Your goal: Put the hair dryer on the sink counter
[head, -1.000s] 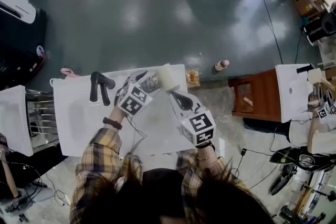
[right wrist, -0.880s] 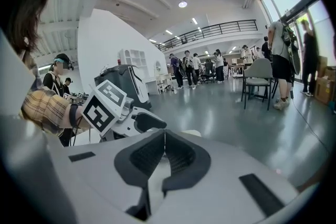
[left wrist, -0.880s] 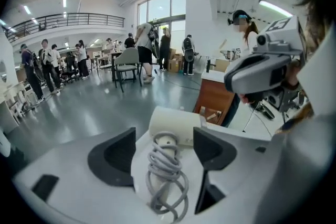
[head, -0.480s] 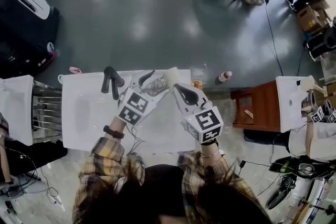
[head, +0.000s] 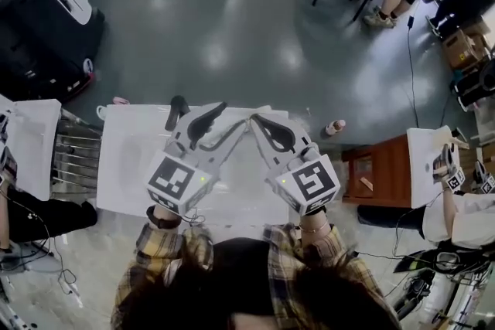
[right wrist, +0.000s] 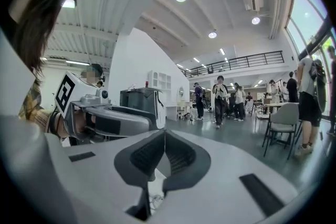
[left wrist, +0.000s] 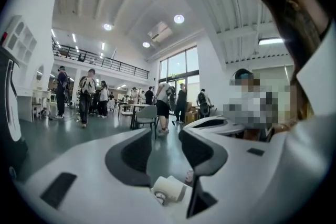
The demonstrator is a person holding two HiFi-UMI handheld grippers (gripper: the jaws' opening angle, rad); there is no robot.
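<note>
**Dryer on counter, both grippers raised above it**

The black dryer (head: 176, 110) lies at the far edge of the white counter (head: 124, 158), partly hidden behind the left gripper (head: 224, 122). That gripper's jaws are apart and closing with nothing between them. Through the gap, its own view shows only floor, with a white roll (left wrist: 168, 189) lower down. Just beside it, the right gripper (head: 259, 124) is clenched, its tips touching, and it holds nothing. A small bottle (head: 334, 126) stands on the floor beyond the counter's right corner.

Left claw (head: 219, 125) closing on nothing, right claw (head: 261, 127) shut, side by side.
</note>
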